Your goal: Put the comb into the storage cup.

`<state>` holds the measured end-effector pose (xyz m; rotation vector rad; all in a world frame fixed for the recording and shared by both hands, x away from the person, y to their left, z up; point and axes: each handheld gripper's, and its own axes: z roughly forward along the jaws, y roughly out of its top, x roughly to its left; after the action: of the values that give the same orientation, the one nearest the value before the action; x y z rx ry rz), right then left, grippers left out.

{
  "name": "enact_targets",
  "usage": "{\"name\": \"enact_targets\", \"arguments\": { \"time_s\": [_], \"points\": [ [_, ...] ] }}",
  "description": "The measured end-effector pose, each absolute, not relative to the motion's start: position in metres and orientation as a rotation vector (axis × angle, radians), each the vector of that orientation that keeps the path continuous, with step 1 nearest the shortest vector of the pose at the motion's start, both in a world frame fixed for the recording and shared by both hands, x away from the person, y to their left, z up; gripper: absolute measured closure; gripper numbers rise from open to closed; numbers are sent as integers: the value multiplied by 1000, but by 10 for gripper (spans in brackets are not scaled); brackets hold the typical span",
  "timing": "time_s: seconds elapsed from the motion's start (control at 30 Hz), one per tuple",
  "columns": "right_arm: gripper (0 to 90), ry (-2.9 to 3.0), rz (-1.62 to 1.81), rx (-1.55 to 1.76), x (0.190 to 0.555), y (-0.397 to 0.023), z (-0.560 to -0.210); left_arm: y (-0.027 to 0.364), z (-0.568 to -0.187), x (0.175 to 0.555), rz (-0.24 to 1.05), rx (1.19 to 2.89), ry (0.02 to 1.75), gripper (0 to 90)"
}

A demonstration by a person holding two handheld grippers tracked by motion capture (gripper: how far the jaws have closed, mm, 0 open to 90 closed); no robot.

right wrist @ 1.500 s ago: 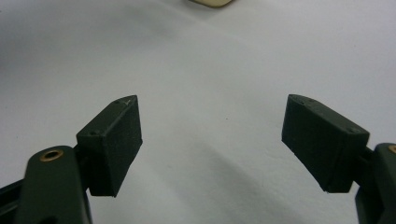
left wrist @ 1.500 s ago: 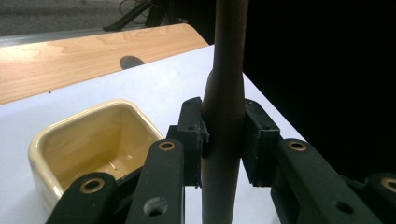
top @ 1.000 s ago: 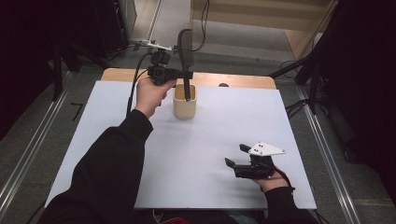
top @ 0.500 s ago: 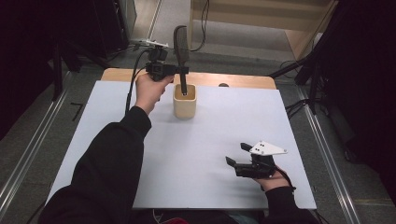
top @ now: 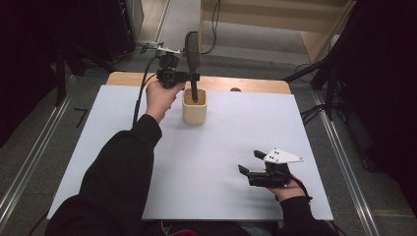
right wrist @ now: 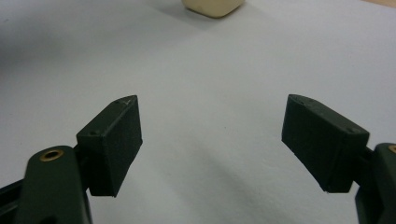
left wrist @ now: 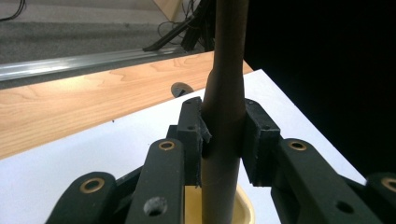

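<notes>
While my left gripper (top: 193, 77) sits up in the upper middle of the high view, it's got its jaws clamped on the handle of a dark brush (top: 192, 49), gripping it partway down the stem. From the left gripper view you can see the pads squeezing the brown handle (left wrist: 224, 116) from both sides, with the handle running straight up out of the top of the frame and down between the jaws. Bottom end of the brush is inside a small cream cup (top: 194, 105), which stands on the white sheet (top: 221, 142) near its far edge, just above the centre of the high view. The cup's rim (left wrist: 243, 210) peeks out right under the jaws at the bottom of the left gripper view, so the handle goes into it pretty much upright. The wide head of the brush sticks up above the gripper. Behind the sheet there's a strip of bare wooden table (top: 246, 84). My right gripper (top: 251, 164) is way off in the lower right of the high view, resting low over the sheet, well apart from the cup. Its jaws are spread wide with nothing between them, just plain white sheet (right wrist: 210, 116), and the cup's base (right wrist: 212, 7) barely shows at the top edge of the right gripper view.
</notes>
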<state>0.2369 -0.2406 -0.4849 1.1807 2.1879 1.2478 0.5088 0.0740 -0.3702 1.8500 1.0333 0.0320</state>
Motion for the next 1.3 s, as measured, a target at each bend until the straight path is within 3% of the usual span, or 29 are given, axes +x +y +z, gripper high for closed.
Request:
{"name": "enact_targets", "arguments": {
  "time_s": [1.3],
  "points": [
    [186, 2185, 1240, 1182, 238, -240, -487, 67, -402, 508, 41, 1927, 1000, 722]
  ]
}}
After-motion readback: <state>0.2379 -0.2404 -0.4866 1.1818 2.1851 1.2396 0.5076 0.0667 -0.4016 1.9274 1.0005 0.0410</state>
